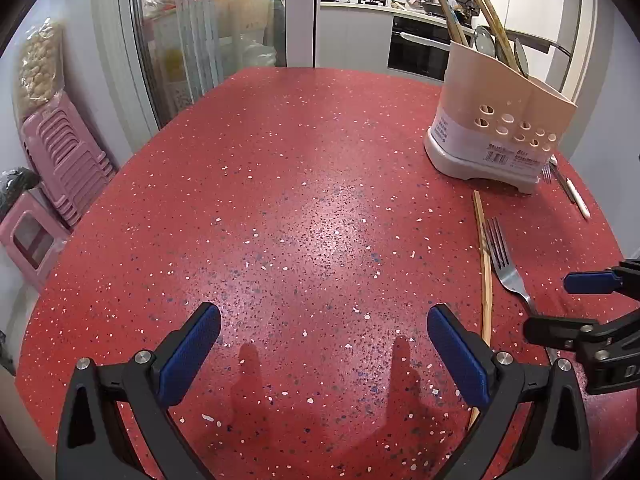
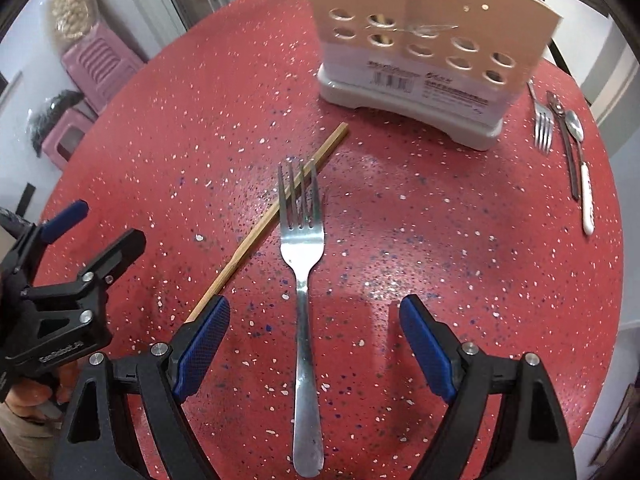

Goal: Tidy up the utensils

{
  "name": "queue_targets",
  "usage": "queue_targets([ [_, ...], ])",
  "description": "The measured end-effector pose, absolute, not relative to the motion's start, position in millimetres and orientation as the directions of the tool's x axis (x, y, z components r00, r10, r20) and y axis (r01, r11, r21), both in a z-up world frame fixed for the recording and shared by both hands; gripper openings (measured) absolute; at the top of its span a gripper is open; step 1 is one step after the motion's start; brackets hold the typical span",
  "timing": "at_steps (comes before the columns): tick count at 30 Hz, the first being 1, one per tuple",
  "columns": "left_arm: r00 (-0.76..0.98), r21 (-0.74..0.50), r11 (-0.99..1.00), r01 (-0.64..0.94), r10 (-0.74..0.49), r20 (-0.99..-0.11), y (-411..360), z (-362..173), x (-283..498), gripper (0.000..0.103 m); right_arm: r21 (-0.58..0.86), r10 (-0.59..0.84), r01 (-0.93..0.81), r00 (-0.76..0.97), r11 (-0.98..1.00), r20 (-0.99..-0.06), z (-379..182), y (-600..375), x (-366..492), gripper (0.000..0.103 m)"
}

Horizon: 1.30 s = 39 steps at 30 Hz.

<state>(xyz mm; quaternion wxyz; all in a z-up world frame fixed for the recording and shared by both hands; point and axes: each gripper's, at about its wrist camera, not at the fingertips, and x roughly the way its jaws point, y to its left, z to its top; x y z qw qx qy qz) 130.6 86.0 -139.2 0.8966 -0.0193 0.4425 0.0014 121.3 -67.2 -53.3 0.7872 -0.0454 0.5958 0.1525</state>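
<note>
A steel fork [image 2: 303,264] lies on the red speckled table [image 2: 440,220], its handle between the open fingers of my right gripper [image 2: 314,344]. A wooden chopstick [image 2: 272,220] lies slanted under its tines. A beige utensil holder [image 2: 424,48] stands behind. A second fork [image 2: 543,128], a knife [image 2: 566,148] and a white-handled spoon [image 2: 582,168] lie to its right. My left gripper [image 1: 324,354] is open and empty over bare table; the fork [image 1: 506,266], chopstick [image 1: 485,280] and holder [image 1: 500,120] are to its right. The right gripper shows in the left wrist view [image 1: 560,304].
Pink plastic stools [image 1: 60,164] stand stacked left of the table. A glass door [image 1: 208,32] and kitchen counter with oven [image 1: 416,44] lie beyond the far edge. The holder contains wooden utensils [image 1: 494,32] and ladles.
</note>
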Motion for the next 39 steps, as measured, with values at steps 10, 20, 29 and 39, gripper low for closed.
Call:
queue_targets([
  [10, 0.586, -0.049, 0.999, 0.006, -0.043, -0.809, 100, -127, 139, 0.103, 0.003, 0.082, -0.333, 0.223, 0.943, -0.971, -63, -38, 134, 0.065],
  [20, 0.556, -0.055, 0.997, 0.059, -0.078, -0.827, 81, -114, 142, 0.103, 0.014, 0.094, -0.336, 0.222, 0.942, -0.970, -63, -33, 132, 0.033],
  [29, 0.523, -0.057, 0.990, 0.128, -0.116, -0.845, 59, -104, 148, 0.103, 0.099, 0.181, -0.315, 0.240, 0.944, -0.954, -61, -53, 130, 0.006],
  [39, 0.442, -0.030, 0.965, 0.262, -0.148, -0.884, 7, -107, 168, 0.103, 0.201, 0.276, -0.273, 0.274, 0.941, -0.921, -53, -95, 119, 0.006],
])
